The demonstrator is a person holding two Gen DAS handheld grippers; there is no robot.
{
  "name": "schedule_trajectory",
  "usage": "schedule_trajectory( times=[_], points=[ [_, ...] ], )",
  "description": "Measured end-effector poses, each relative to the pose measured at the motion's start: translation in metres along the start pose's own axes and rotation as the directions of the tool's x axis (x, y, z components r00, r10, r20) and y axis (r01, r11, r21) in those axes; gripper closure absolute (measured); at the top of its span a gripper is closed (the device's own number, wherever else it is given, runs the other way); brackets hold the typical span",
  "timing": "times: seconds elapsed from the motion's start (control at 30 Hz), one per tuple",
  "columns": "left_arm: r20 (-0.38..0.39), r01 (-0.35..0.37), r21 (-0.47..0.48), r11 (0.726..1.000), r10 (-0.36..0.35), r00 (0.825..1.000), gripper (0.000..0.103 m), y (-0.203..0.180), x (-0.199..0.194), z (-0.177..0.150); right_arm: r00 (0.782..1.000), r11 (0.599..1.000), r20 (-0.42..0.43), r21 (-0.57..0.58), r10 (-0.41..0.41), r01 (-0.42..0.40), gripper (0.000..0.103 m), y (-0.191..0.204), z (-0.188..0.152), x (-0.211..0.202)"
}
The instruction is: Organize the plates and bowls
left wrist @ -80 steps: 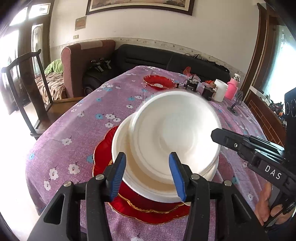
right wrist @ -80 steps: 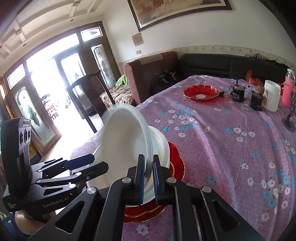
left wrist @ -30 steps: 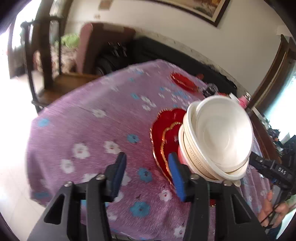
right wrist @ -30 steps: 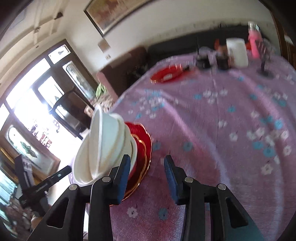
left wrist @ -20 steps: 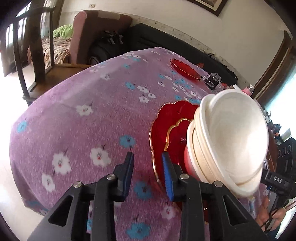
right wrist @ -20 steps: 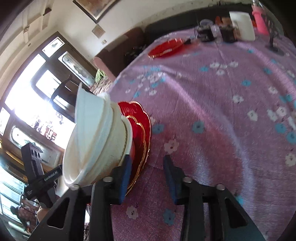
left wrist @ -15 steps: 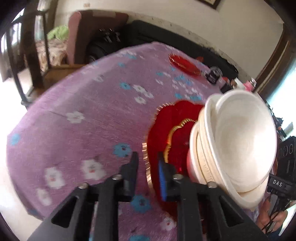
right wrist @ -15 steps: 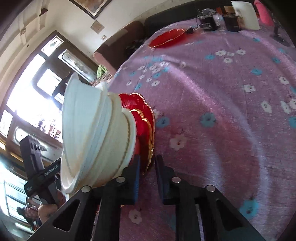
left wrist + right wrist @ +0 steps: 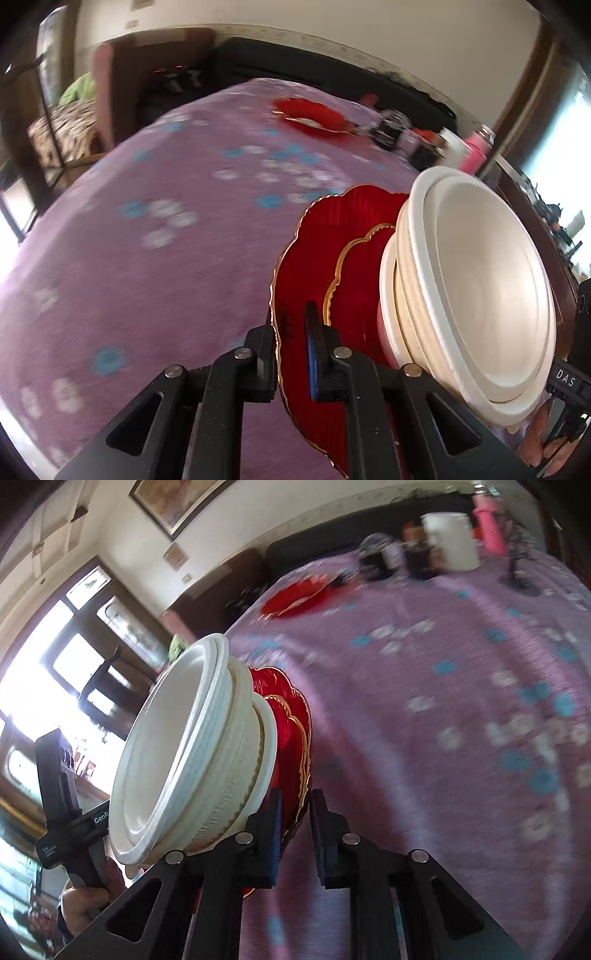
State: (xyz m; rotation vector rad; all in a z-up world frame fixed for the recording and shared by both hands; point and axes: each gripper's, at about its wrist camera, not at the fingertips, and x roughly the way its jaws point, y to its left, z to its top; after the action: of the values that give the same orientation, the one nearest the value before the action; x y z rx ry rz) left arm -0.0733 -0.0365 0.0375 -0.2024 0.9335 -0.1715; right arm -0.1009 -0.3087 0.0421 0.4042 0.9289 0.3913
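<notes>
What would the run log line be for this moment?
left gripper: shut on large red plate rim | right gripper: shut on opposite rim | load: white bowls stacked on plates | phase: two-handed carry

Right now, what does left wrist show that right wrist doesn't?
Left wrist only: the left gripper clamped on the large red plate rim, and the inside of the top white bowl.

Right wrist only: the right gripper pinching the red plates' far rim, the bowl stack's outer walls, bright windows, a framed picture.

Both: the white bowls on the red plates, floral purple tablecloth, far red dish.
</notes>
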Motion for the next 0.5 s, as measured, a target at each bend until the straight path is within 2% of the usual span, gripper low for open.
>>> schedule_trajectory(
  times=[0.2, 0.33, 0.4, 0.5],
  points=[
    [-0.067, 0.024, 0.047, 0.999, -0.021, 0.998, 0.092, -0.057, 0.045, 0.014, 0.990, 0.993, 0.079, 0.047, -0.113, 0.110, 0.087, -0.043, 0.010, -0.030],
    [-0.088, 0.008, 0.059, 0.998, -0.003, 0.996, 0.091, -0.074, 0.067, 0.020, 0.982, 0.986, 0.107, 0.079, -0.156, 0.148, 0.087, -0.063, 0.013, -0.030],
    [-0.070, -0.002, 0.064, 0.998, 0.006, 0.998, 0.090, -0.077, 0.071, 0.023, 0.978, 0.982, 0.109, 0.083, -0.176, 0.168, 0.087, -0.068, 0.014, -0.026],
    [-0.046, -0.006, 0.060, 0.998, 0.009, 0.999, 0.089, -0.080, 0.073, 0.027, 0.981, 0.982, 0.101, 0.108, -0.163, 0.152, 0.087, -0.074, 0.016, -0.020]
  ],
)
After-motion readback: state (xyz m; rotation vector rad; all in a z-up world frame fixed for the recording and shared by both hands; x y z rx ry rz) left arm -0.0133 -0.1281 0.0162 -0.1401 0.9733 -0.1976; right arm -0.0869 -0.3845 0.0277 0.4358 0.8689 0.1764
